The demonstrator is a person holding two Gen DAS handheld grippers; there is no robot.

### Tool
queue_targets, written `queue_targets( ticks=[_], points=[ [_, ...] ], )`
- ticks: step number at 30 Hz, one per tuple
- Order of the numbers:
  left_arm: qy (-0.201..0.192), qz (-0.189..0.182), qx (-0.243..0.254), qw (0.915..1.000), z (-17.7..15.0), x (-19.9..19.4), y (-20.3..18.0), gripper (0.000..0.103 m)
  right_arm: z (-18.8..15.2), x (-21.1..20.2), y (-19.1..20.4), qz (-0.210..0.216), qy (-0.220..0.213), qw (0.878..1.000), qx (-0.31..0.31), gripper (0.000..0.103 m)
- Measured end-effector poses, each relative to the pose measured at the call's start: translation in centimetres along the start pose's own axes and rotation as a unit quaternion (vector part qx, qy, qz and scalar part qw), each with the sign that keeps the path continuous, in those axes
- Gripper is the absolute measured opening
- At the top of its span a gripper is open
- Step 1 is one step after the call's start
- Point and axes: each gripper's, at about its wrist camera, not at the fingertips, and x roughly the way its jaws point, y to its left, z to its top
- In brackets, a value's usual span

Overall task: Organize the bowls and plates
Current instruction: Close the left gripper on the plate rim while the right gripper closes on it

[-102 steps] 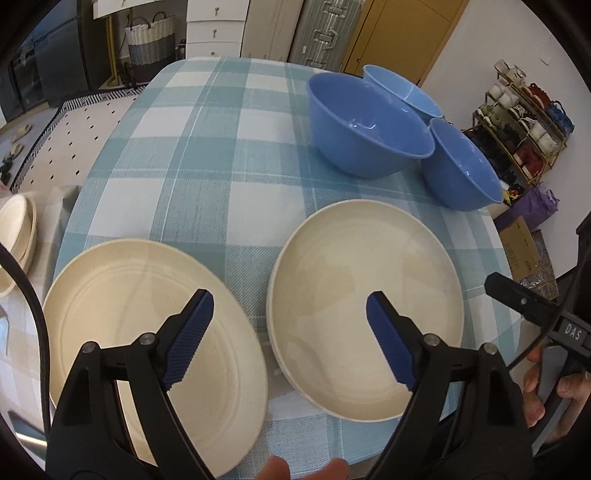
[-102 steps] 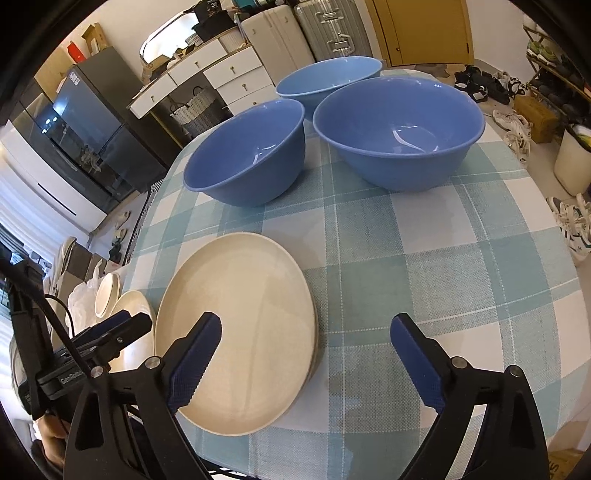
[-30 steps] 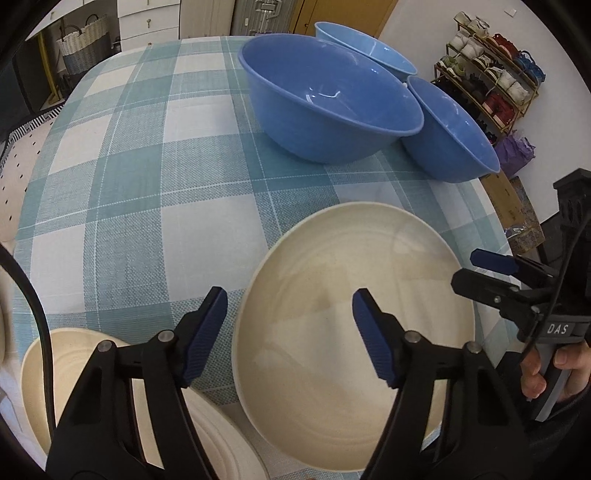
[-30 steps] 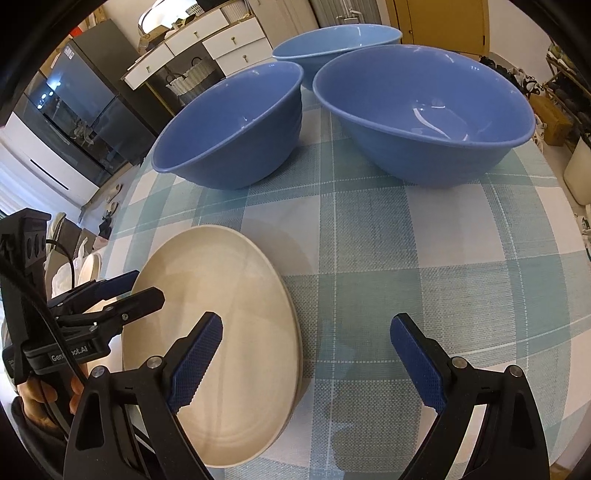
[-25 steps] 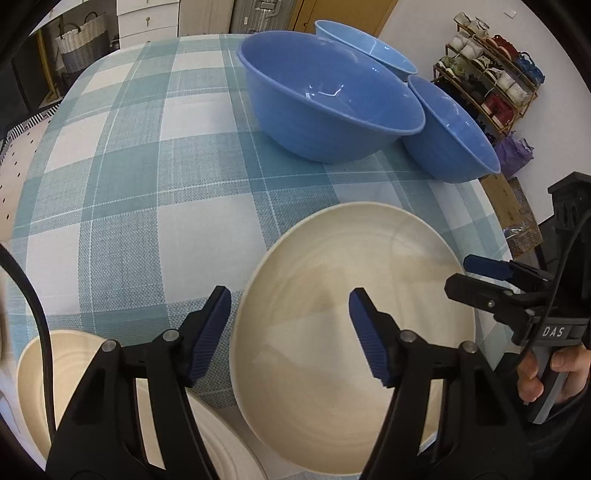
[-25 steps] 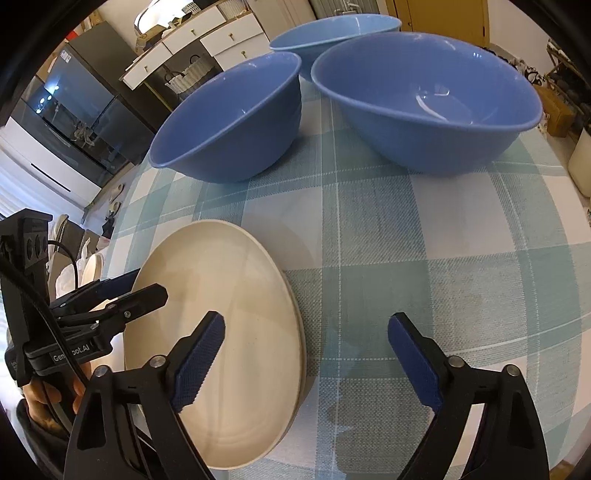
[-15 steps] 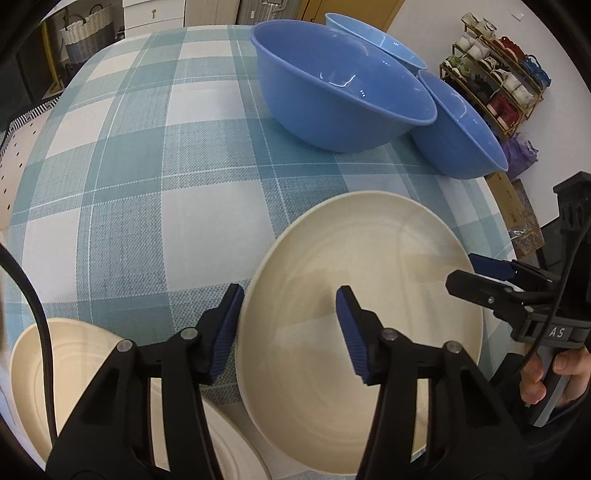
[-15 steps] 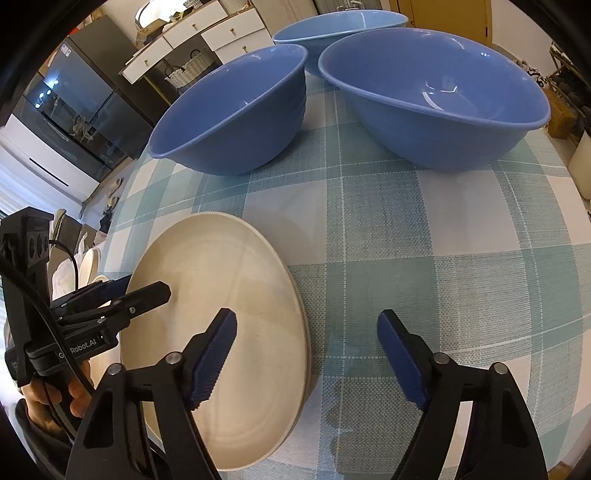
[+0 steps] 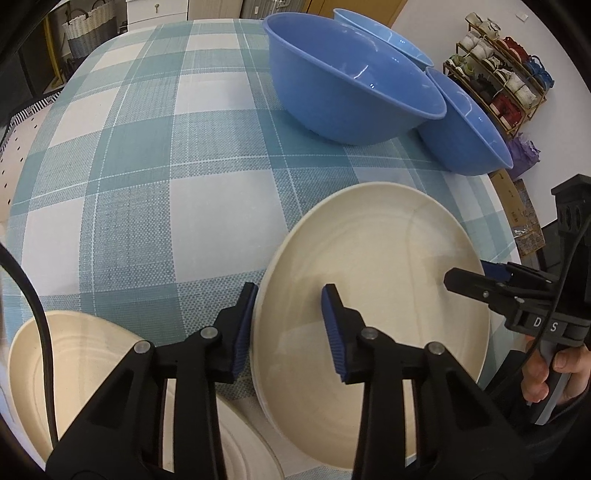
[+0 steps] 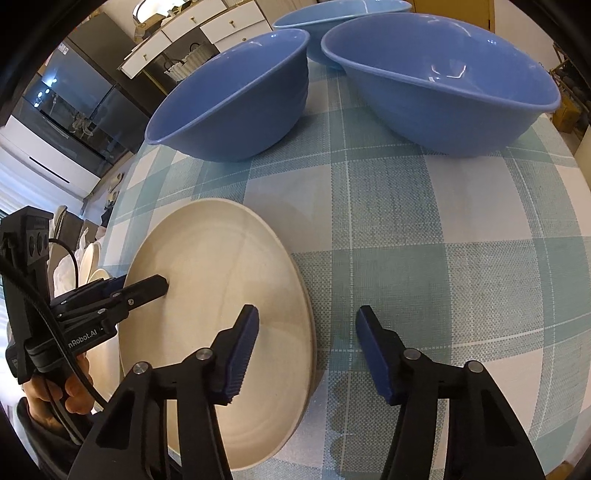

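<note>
1. From the left wrist we see the left tool straddling the near left rim of a cream plate that lies on the checked counter. One blue pad sits just outside the rim and the other over the plate's inner face. Its jaws have just been closing, with the rim between them; we cannot tell whether the pads press on it yet.
2. In the same view a second cream plate lies at the lower left, partly hidden behind the tool's black arms. Three blue bowls stand at the far side: a large bowl in front, a smaller bowl to its right and a third bowl behind.
3. At the right edge of that view the right tool reaches over the plate's right rim, held by a hand.
4. From the right wrist we see the right tool with its jaws apart, straddling the plate's right edge: one pad over the plate, the other over the counter. These jaws have also just been closing, and neither pad touches the rim.
5. There the left tool comes in over the plate's far rim.
</note>
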Motion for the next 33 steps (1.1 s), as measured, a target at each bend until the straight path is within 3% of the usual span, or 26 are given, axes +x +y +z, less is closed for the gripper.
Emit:
queue_targets(
  ticks=[11, 18, 25, 33],
  points=[
    [0.005, 0.005, -0.001, 1.0, -1.0, -0.5, 0.3, 0.02, -0.4, -0.2, 0.1, 0.007, 0.004, 1.0, -0.004, 0.049],
    [0.007, 0.005, -0.004, 1.0, -1.6, -0.8, 0.7, 0.018, -1.0, -0.4, -0.4, 0.016, 0.009, 1.0, 0.001, 0.046],
    [0.004, 0.005, -0.006, 1.0, -2.3, -1.0, 0.7, 0.018, -1.5, -0.5, -0.3, 0.026, 0.011, 1.0, 0.005, 0.033],
    [0.005, 0.004, -0.008, 0.9999, -2.3, -1.1, 0.8, 0.017, -1.6, -0.6, -0.3, 0.03, 0.004, 1.0, 0.005, 0.026]
  ],
)
